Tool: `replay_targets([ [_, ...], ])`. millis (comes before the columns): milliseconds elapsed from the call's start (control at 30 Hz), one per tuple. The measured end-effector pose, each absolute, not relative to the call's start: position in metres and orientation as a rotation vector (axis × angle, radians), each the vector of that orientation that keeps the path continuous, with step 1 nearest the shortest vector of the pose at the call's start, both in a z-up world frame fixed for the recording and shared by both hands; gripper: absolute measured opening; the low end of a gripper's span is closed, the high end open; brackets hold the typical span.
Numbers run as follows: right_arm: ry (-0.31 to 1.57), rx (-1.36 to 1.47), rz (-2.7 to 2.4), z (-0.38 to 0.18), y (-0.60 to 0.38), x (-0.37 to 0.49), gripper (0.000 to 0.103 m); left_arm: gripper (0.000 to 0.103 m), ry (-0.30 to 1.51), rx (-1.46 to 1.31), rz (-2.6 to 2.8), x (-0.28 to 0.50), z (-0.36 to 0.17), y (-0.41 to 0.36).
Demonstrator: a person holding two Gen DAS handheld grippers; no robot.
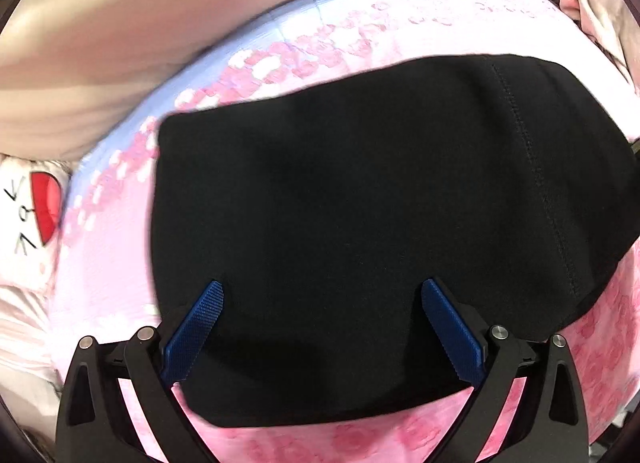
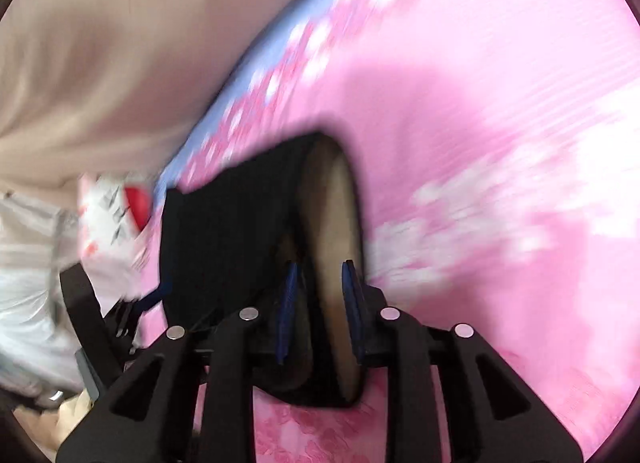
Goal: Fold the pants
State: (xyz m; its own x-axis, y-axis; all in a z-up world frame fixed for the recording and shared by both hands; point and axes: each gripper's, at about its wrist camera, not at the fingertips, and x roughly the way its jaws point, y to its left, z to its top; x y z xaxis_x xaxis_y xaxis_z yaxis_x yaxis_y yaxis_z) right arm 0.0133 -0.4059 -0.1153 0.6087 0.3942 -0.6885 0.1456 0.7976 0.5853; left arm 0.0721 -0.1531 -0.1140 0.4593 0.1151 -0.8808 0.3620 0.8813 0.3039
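The black pants [image 1: 380, 223] lie as a broad dark panel across the centre of the left wrist view, spread on the pink floral bedspread [image 1: 360, 35]; the left gripper [image 1: 320, 295] hovers over their near edge with its blue fingers [image 1: 200, 323] wide apart and nothing between them. In the right wrist view the right gripper [image 2: 320, 291] is clamped on a thick bunched edge of the pants [image 2: 224, 247], whose tan inner lining [image 2: 332, 243] shows between the pads at centre frame.

The main risk is uneven folding; with only one side gripped, a pull by the right gripper could likely drag the whole garment across the slippery spread or let the layers slide apart; the motion blur suggests speed, which may worsen that.

Only the left view shows the garment's full outline and its stitched seam [image 1: 536, 167] at right of frame; only the right view shows the grip itself, and the other gripper's frame at lower left; both show a white cushion with a red heart [image 1: 46, 207].
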Motion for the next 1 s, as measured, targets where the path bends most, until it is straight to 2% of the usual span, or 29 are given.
replay_targets([
  [67, 0.835, 0.599, 0.189, -0.084, -0.399, 0.001, 0.024, 0.098, 1.061, 0.507, -0.121, 0.072, -0.108, -0.139],
  [133, 0.853, 0.534, 0.286, -0.071, -0.371, 0.012, 0.023, 0.098, 1.073, 0.495, -0.090, 0.077, -0.110, -0.125],
  [200, 0.918, 0.440, 0.335, -0.090, -0.345, 0.035, 0.021, 0.098, 1.125, 0.445, -0.069, 0.087, -0.118, -0.107],
  [233, 0.999, 0.411, 0.309, -0.118, -0.338, 0.053, 0.021, 0.098, 1.137, 0.421, -0.070, 0.090, -0.119, -0.102],
  [300, 1.060, 0.484, 0.227, -0.152, -0.350, 0.072, 0.011, 0.098, 1.147, 0.382, -0.077, 0.094, -0.119, -0.096],
  [333, 1.048, 0.547, 0.213, -0.152, -0.361, 0.073, 0.009, 0.098, 1.146, 0.385, -0.084, 0.095, -0.119, -0.096],
  [400, 0.972, 0.586, 0.184, -0.126, -0.363, 0.070, 0.015, 0.098, 1.138, 0.421, -0.073, 0.095, -0.119, -0.098],
  [467, 0.954, 0.509, 0.220, -0.108, -0.346, 0.076, 0.015, 0.098, 1.126, 0.429, -0.078, 0.092, -0.121, -0.098],
  [533, 0.999, 0.398, 0.200, -0.117, -0.338, 0.090, 0.015, 0.098, 1.123, 0.415, -0.078, 0.092, -0.122, -0.096],
  [600, 1.074, 0.380, 0.160, -0.148, -0.347, 0.101, 0.010, 0.098, 1.130, 0.401, -0.082, 0.093, -0.121, -0.095],
  [767, 0.977, 0.422, 0.224, -0.096, -0.334, 0.081, 0.016, 0.098, 1.147, 0.395, -0.084, 0.090, -0.113, -0.092],
  [1000, 1.059, 0.329, 0.370, -0.106, -0.250, 0.073, 0.016, 0.098, 1.185, 0.318, -0.020, 0.086, -0.097, -0.044],
])
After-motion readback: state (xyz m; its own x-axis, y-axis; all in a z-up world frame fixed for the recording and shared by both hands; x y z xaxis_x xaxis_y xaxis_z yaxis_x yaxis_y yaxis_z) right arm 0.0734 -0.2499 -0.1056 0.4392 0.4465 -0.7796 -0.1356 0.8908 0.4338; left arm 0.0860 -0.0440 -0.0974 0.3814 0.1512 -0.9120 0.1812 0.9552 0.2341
